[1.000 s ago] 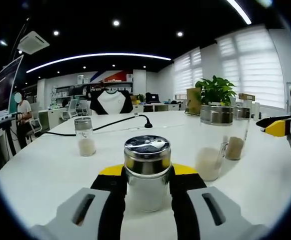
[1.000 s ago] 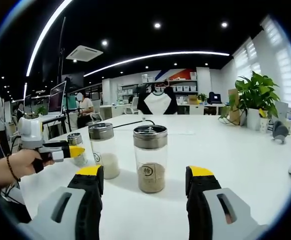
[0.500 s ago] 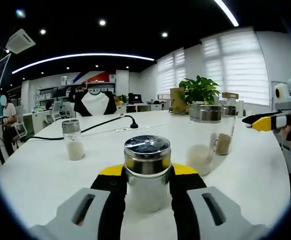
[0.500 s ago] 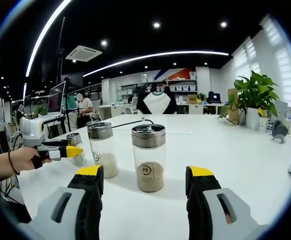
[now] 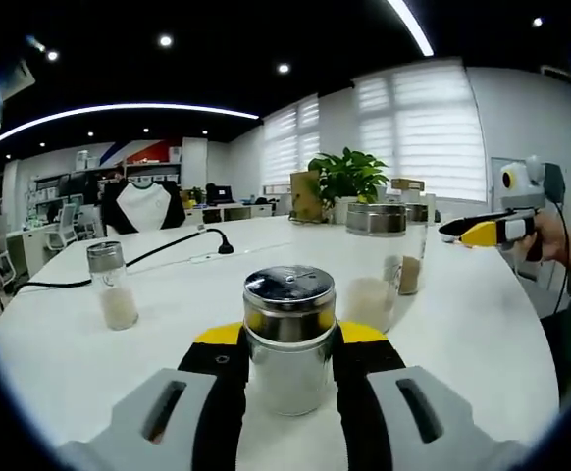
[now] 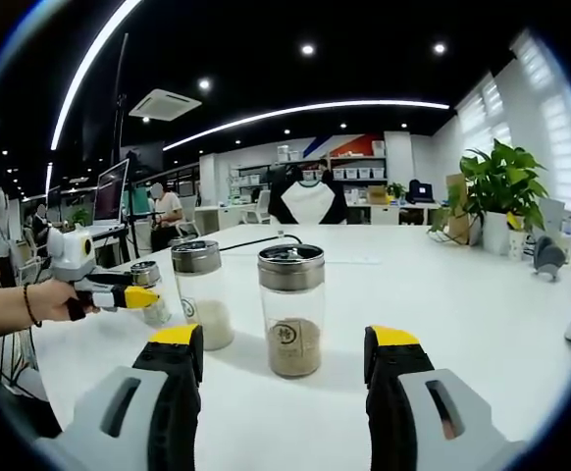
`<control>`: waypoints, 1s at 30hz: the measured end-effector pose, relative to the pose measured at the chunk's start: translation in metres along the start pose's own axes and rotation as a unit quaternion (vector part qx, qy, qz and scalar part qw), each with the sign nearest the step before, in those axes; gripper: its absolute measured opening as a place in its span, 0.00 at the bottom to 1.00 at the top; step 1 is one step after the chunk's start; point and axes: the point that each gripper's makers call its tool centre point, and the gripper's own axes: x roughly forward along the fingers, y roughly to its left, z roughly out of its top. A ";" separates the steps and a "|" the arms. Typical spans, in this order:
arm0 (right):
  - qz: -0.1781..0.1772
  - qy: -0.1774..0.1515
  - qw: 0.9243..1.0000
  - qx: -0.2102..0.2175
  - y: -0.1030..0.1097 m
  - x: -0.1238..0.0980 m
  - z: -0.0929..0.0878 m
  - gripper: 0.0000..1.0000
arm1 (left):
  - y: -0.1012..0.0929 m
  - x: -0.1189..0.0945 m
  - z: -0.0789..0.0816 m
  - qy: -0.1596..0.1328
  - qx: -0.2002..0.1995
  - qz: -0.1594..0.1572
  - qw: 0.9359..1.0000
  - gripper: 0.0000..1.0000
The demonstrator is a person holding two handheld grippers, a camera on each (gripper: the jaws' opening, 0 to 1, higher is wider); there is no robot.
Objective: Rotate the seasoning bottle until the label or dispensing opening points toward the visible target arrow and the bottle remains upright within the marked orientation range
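Change: left gripper (image 5: 287, 378) has swung; small jar (image 5: 112, 286) and plant (image 5: 349, 175) sit further left in its view.
Left gripper: clamped on seasoning bottle (image 5: 288, 339), upright on white table (image 5: 482, 324).
Right gripper (image 6: 285, 373): jaws spread, empty; brown-filled jar (image 6: 291, 309) stands beyond them.
Label: facing probably hidden.

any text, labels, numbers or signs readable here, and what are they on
No text can be read.
Round mark on the brown-filled seasoning bottle ahead of the open right gripper: a single character, too blurred to read.
Small mark low on the white-filled bottle beside it: too small to read.
Bottle in the left gripper: no label visible.
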 end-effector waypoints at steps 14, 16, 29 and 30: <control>-0.002 0.000 1.000 -0.001 -0.002 0.000 0.001 0.67 | -0.005 0.002 0.000 -0.003 0.016 -0.098 0.995 0.35; -0.003 0.000 1.000 -0.001 -0.002 -0.001 0.001 0.67 | -0.006 0.002 0.000 -0.004 0.019 -0.115 0.993 0.35; -0.004 -0.001 1.000 -0.001 -0.003 -0.001 0.002 0.67 | -0.008 0.002 0.000 0.002 0.034 -0.186 0.982 0.35; -0.004 0.000 1.000 -0.001 -0.003 -0.001 0.002 0.67 | -0.008 0.002 0.000 0.003 0.035 -0.190 0.981 0.35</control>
